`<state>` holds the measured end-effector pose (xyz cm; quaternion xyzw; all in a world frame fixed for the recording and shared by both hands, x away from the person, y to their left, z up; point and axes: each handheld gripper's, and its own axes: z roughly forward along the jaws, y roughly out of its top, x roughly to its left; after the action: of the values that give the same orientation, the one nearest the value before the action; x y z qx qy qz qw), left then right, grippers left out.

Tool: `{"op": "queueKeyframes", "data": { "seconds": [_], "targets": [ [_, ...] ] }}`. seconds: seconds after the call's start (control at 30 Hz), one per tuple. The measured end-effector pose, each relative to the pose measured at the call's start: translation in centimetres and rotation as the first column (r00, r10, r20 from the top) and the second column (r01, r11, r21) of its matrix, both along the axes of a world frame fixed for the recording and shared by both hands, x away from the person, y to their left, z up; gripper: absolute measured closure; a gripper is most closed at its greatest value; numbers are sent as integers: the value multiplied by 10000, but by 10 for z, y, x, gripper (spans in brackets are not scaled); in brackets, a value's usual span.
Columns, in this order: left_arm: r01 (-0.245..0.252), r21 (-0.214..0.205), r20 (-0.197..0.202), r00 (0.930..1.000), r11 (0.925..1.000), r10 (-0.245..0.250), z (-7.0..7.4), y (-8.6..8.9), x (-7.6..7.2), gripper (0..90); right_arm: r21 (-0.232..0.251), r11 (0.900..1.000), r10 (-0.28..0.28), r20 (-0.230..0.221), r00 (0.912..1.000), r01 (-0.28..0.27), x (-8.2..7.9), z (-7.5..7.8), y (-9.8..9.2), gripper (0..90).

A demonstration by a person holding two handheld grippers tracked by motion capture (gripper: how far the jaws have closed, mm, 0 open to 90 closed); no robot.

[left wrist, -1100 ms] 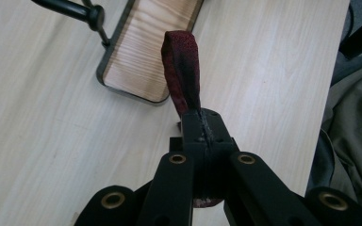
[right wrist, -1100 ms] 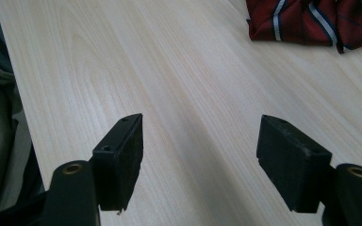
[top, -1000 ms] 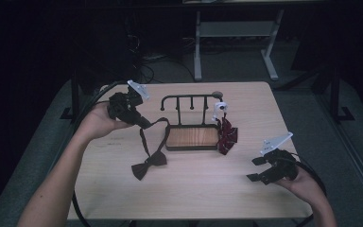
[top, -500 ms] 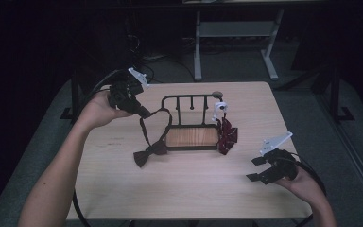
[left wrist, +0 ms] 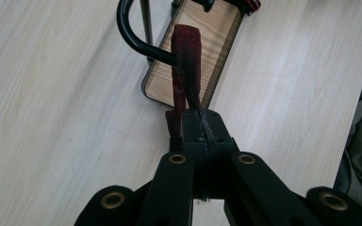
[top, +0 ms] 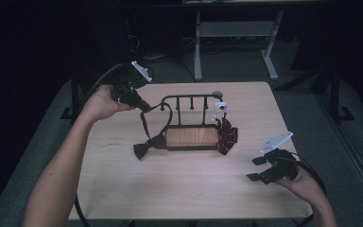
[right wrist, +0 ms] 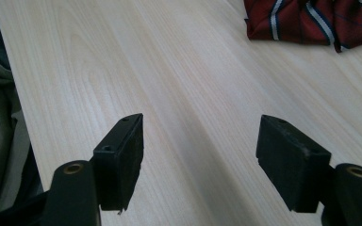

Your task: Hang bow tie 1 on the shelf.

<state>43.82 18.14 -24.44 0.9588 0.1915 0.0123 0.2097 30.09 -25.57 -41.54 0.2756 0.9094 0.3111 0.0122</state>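
my left gripper has its fingers clamped on the dark red strap of the bow tie, whose bow rests on the tabletop beside the rack. my right gripper hovers wide open, holding nothing.

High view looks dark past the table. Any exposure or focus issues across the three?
High view: table lit, surroundings near black, image soft. Left gripper view: even light, tool and strap sharp. Right gripper view: bright wood, striped cloth clear, no glare.
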Motion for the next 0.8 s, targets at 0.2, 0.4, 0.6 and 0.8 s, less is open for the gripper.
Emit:
{"op": "queueKeyframes", "data": {
  "seconds": [0.2, 0.4, 0.6, 0.8],
  "targets": [
    [-114, 94, -33, 9999, 9999, 114, -1, 0, 6, 897, 0, 10000, -31, 4, 10000, 31, 0, 0, -2, 321],
    [-336, 340, -89, 9994, 9989, 340, -5, 2, 10, 897, -1, 10000, -41, -8, 10000, 41, 0, 1, -1, 322],
    [-492, 445, -60, 9988, 9978, 495, -6, 1, 13, 894, -14, 10000, 30, 0, 10000, -30, 0, 0, 0, 322],
    [-627, 595, -96, 9979, 9963, 634, -10, 1, 16, 892, -1, 10000, -16, 40, 10000, 16, 0, 1, -1, 322]
  ]
}}
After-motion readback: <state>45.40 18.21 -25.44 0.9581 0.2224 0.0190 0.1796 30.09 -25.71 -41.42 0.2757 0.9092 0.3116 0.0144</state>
